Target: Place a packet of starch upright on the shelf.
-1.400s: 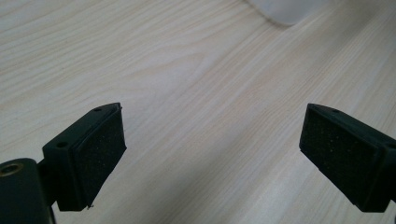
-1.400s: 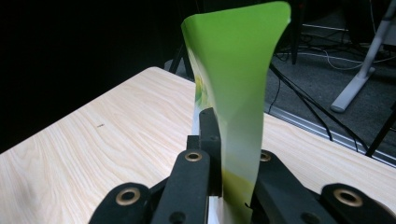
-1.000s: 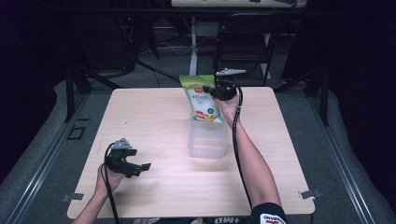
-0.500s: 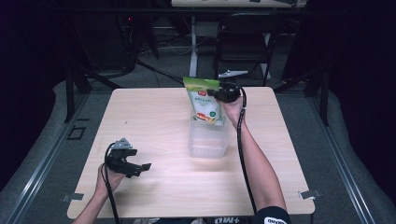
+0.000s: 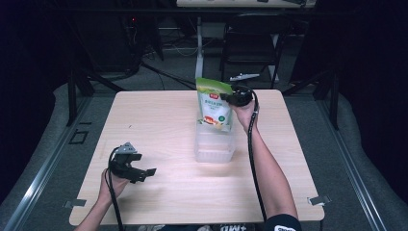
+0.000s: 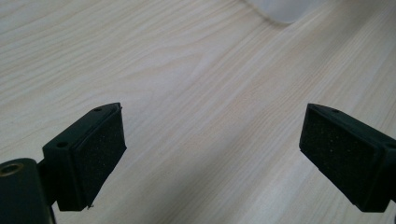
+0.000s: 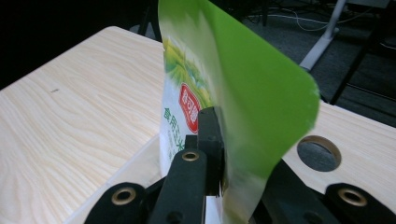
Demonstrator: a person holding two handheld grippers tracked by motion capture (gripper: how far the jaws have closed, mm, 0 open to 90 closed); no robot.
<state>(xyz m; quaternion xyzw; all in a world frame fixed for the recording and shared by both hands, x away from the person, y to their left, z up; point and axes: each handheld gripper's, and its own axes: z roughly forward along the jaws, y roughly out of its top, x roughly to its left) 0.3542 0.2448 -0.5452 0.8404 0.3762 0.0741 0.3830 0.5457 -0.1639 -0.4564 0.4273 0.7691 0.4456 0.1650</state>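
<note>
Jaws first: on our right gripper (image 7: 219,154) they're pinched tight on the green pouch (image 7: 224,93), one black pad pressed flat against its printed face and the other tucked behind the film. Our left gripper (image 6: 212,154) has its jaws spread wide with nothing but bare table (image 6: 187,70) between the pads.

From above, the pouch (image 5: 214,103) stands upright at about twelve o'clock from the table's centre, its lower end dipping into the clear plastic bin (image 5: 215,144) just below it. The right gripper (image 5: 236,97) holds it from the three o'clock side. Our left gripper (image 5: 130,166) waits down at eight o'clock, well apart from all this.

What could go wrong? We judge the grip sits on one edge of a floppy bag, so the pouch could swing or fold and catch the bin's rim. The smooth film might also slide out between the pads, and a snagged pouch could drag the light bin across the table.

Hard to read: the far jaw is hidden behind the pouch, the bin's inside is washed out, and we can't tell whether the pouch bottom touches the bin floor
</note>
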